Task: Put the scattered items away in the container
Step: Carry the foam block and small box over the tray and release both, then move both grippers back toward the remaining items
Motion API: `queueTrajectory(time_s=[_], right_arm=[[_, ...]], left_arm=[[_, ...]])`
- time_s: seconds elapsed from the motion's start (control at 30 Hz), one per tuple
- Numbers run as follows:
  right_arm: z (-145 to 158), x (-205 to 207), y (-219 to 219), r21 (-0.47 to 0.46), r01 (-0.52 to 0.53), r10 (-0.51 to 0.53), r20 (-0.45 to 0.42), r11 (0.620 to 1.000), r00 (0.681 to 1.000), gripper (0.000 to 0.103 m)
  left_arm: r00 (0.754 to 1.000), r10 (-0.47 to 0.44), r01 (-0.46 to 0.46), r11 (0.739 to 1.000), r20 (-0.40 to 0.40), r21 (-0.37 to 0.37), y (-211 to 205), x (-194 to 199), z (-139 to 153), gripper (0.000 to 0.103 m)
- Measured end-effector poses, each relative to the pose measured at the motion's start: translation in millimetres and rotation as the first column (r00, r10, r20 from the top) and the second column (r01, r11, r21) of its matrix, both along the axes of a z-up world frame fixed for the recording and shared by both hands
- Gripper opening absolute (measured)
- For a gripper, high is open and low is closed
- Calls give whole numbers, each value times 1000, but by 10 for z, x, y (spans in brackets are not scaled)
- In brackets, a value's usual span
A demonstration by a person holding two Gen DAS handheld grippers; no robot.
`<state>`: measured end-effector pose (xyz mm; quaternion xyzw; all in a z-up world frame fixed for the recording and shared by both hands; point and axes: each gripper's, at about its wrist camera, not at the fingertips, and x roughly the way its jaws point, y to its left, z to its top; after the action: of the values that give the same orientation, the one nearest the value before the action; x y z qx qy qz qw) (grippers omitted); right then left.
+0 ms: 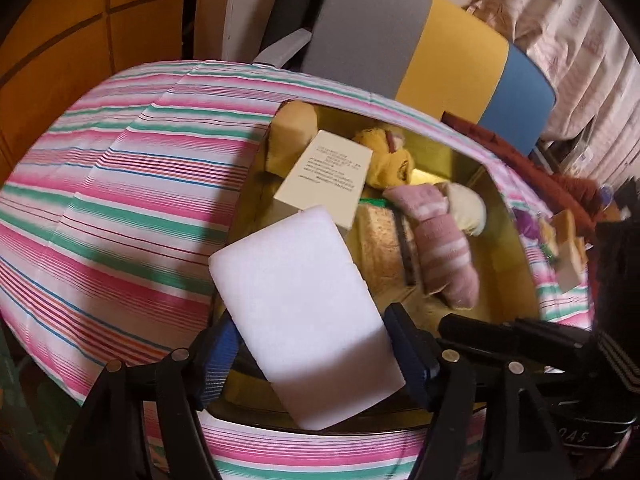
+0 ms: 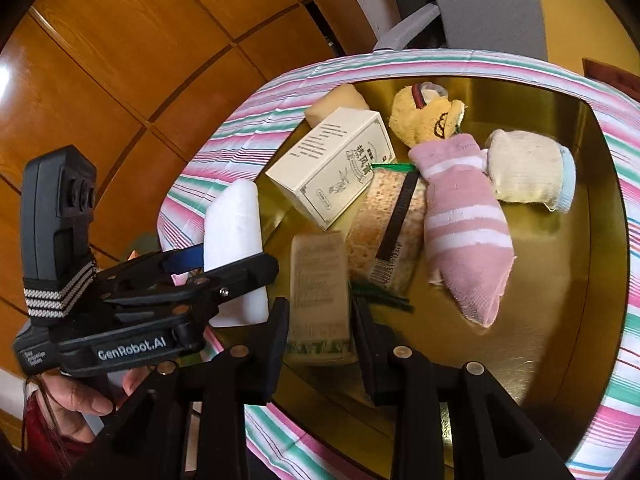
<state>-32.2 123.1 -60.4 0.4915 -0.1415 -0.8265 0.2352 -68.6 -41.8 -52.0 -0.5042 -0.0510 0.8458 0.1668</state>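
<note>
The right gripper (image 2: 320,312) is clamping a small tan packet (image 2: 319,296) between its jaws above the gold tray (image 2: 560,300). Just left of the jaws, the left gripper (image 2: 224,264) is gripping a white sponge (image 2: 236,240). Ahead of the jaws, a cream box (image 2: 332,166), pink sock (image 2: 464,232) and yellow plush toy (image 2: 424,120) are lying inside.

The white foam block (image 1: 308,312) hides the near-left part of the gold container (image 1: 516,256) and the gap between the left gripper (image 1: 310,354) fingers. The cream box (image 1: 326,176) covers the plush toy (image 1: 386,156) at 9 o'clock. Box print is too small to read. In the right wrist view, the small packet (image 2: 318,296) in the right gripper (image 2: 320,320) is motion-blurred; its label cannot be read. The pink striped sock (image 2: 466,236) overlaps the cream sock (image 2: 528,170).
</note>
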Motion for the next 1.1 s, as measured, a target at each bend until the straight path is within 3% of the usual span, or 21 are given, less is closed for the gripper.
queueTrajectory(time_s=[0.1,0.27,0.57,0.6,0.7,0.77,1.1], right_arm=[[42,35,42,-6,11,-11,-11,1000,1000,45],[147,92,122,8,30,-29,-46,1000,998,50],[307,212,369,4,74,-73,-91,997,993,62],[321,223,409,3,81,-81,-93,997,992,63],[360,260,529,1,102,-102,-96,995,990,67],[380,279,600,-4,114,-114,-99,993,989,68],[444,391,946,-25,168,-170,-113,985,979,71]], left_arm=[[1000,21,-21,1000,6,-23,2,-33,19,75],[998,60,-61,998,-24,-31,-4,0,77,76],[994,106,-107,985,13,135,-126,-37,152,78],[996,87,-89,989,22,115,-87,-44,143,80],[999,29,-28,997,17,-69,104,-54,92,81],[1000,18,-19,993,-3,-115,138,-32,90,81],[994,110,-110,993,9,48,81,33,225,81]])
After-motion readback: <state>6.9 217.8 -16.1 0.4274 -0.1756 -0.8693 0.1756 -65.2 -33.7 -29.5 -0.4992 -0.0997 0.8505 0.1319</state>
